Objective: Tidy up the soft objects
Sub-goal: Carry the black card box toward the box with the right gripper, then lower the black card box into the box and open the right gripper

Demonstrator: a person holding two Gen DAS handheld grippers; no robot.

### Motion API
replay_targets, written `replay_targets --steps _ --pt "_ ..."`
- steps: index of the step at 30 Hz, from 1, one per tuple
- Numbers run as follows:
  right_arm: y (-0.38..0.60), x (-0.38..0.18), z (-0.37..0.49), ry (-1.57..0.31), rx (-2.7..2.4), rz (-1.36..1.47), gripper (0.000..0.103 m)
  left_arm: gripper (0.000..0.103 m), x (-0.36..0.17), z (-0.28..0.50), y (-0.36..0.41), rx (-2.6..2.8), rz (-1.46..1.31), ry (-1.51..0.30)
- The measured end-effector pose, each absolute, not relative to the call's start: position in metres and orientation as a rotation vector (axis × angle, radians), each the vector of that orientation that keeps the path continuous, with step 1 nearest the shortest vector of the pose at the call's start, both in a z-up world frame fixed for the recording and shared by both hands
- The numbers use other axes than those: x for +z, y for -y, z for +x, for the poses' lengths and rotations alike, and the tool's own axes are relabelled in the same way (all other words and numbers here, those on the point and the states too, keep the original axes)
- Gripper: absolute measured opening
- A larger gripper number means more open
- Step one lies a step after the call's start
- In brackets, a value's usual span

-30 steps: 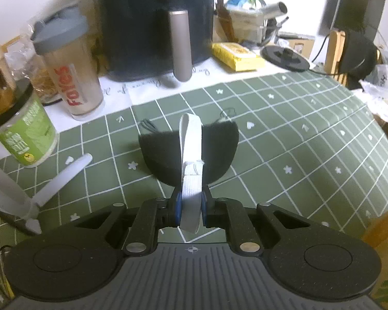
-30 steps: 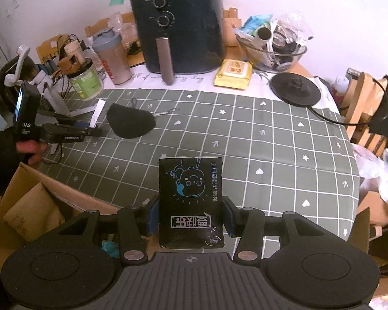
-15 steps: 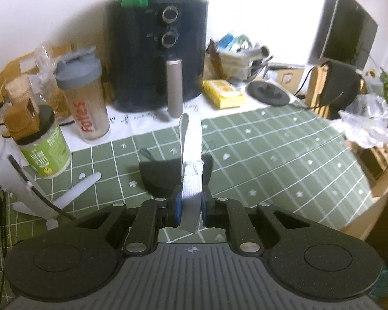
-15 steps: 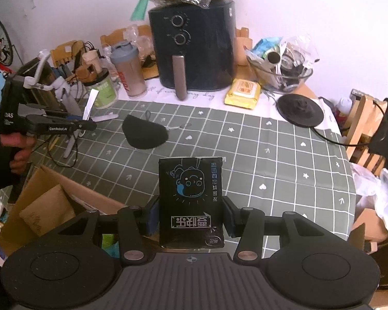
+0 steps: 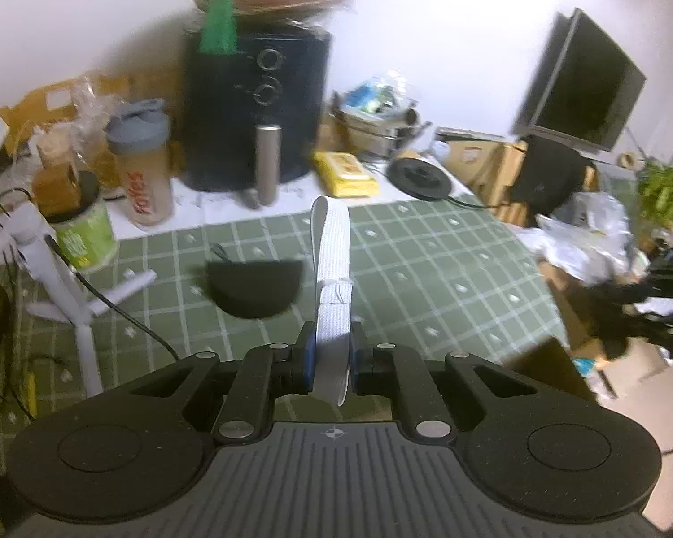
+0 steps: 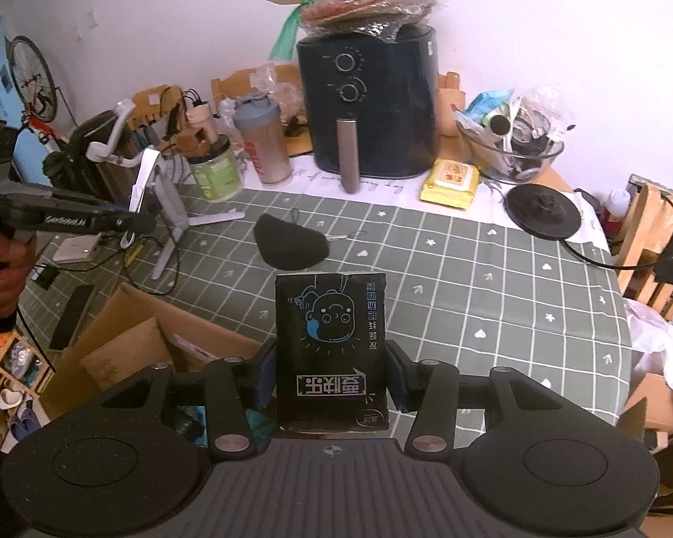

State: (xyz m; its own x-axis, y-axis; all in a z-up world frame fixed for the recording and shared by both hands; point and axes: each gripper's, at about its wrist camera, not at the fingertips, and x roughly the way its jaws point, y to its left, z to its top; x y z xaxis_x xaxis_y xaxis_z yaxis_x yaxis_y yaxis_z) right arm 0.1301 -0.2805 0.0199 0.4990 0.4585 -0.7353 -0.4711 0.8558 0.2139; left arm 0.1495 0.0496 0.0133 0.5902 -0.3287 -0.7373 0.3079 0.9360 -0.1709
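My left gripper [image 5: 329,356] is shut on a white elastic strap [image 5: 332,260] that sticks up and forward from between its pads, held above the green checked tablecloth [image 5: 426,269]. A black soft pouch [image 5: 253,284] lies flat on the cloth, just left of the strap. My right gripper [image 6: 332,374] is shut on a black tissue packet [image 6: 332,336] with a blue cartoon face, over the table's near edge. In the right wrist view the left gripper [image 6: 143,222] shows at the far left in a hand [image 6: 0,269], with the pouch [image 6: 289,249] beyond my packet.
A black air fryer [image 6: 372,103], shaker bottle [image 6: 264,143], green jar [image 6: 215,170], yellow wipes pack [image 6: 451,179], glass bowl [image 6: 511,152] and kettle base [image 6: 543,210] line the back. A white phone stand [image 6: 166,206] stands left. An open cardboard box [image 6: 125,340] sits below the near edge.
My left gripper has risen and drawn back from the table with the strap; the black pouch stays on the cloth, now left of the strap. My right gripper has lifted slightly with the packet.
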Motion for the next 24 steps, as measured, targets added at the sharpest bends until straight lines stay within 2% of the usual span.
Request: replay_targets --steps 11,12,14,15,16,24 --pt "0.275 0.021 0.113 -0.868 0.647 0.006 0.051 0.015 0.009 0.100 -0.022 -0.445 -0.054 -0.952" --pt "0.275 0.021 0.112 -0.866 0.653 0.005 0.051 0.017 0.006 0.096 -0.020 -0.453 -0.061 -0.955" --pt "0.275 0.021 0.109 -0.865 0.667 0.005 0.051 0.028 0.001 0.090 -0.017 -0.439 -0.076 -0.970" --pt "0.274 0.021 0.108 -0.864 0.673 0.005 0.051 0.039 -0.002 0.089 -0.016 -0.433 -0.082 -0.979" --pt "0.274 0.021 0.106 -0.864 0.679 0.005 0.051 0.045 -0.004 0.085 -0.015 -0.430 -0.085 -0.984" --pt "0.269 0.012 0.095 -0.895 0.724 0.015 0.051 0.048 -0.007 0.071 -0.010 -0.347 -0.088 -1.000"
